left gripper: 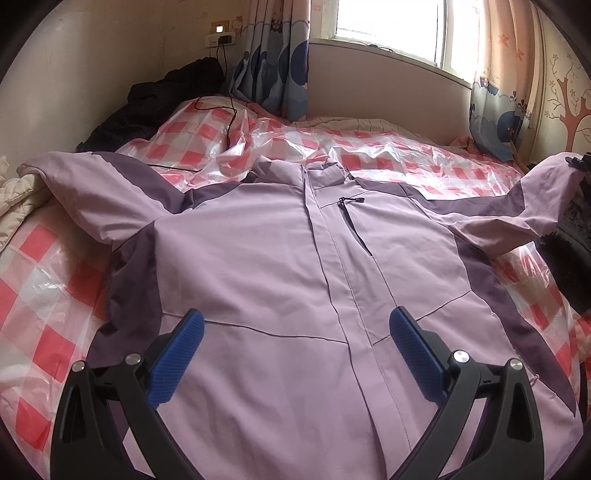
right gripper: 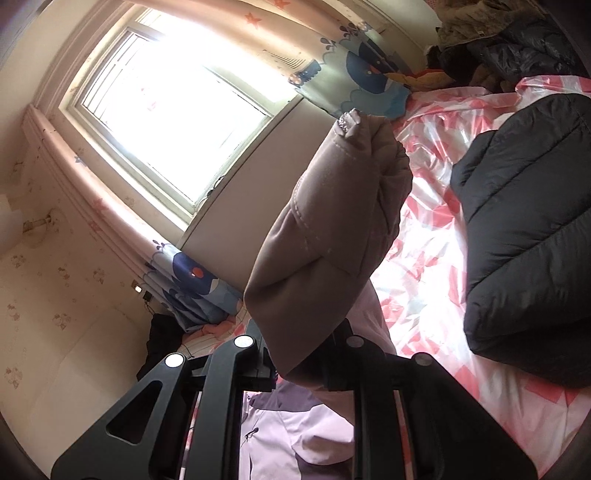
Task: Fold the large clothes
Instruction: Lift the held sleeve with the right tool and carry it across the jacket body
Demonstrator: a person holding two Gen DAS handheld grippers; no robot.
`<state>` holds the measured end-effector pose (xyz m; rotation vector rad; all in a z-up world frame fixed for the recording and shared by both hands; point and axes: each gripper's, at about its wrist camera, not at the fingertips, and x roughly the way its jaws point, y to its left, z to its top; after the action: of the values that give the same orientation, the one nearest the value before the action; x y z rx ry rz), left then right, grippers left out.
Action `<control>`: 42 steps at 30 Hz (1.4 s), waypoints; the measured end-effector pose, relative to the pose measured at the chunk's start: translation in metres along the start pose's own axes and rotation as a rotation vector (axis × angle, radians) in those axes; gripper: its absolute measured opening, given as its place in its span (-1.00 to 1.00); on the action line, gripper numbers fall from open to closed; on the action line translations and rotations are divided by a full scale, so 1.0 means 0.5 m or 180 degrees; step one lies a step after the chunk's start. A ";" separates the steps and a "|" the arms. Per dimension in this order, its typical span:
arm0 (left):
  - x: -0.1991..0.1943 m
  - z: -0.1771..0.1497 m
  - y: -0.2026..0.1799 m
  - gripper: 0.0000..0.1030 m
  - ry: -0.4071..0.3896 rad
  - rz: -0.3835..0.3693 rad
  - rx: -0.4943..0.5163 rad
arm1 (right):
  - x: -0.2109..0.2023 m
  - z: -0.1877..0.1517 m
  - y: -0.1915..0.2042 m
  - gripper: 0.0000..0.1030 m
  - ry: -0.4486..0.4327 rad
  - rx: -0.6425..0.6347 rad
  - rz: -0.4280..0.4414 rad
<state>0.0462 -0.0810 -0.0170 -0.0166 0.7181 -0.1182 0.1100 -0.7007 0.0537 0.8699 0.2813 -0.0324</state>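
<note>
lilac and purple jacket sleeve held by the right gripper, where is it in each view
Left wrist view: the lilac and purple jacket sleeve is at the far right edge, lifted off the bed, beyond the open left gripper.
Right wrist view: it fills the centre, standing up from the shut right gripper.
Shared landmark: the bright window.

We could not see the right gripper's fingertips [right gripper: 306, 354], hidden behind the bunched sleeve [right gripper: 332, 236]; the jacket's hem [left gripper: 295, 443] was cropped.
</note>
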 end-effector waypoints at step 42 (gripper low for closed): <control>-0.065 -0.023 0.334 0.87 0.0192 0.0229 -0.1264 | 0.357 -0.675 0.721 -0.69 0.1436 -0.1731 0.0903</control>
<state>0.0316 0.0889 -0.0137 -0.3674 0.7925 0.0946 0.2553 -0.1965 0.0719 0.3579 0.5547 0.4902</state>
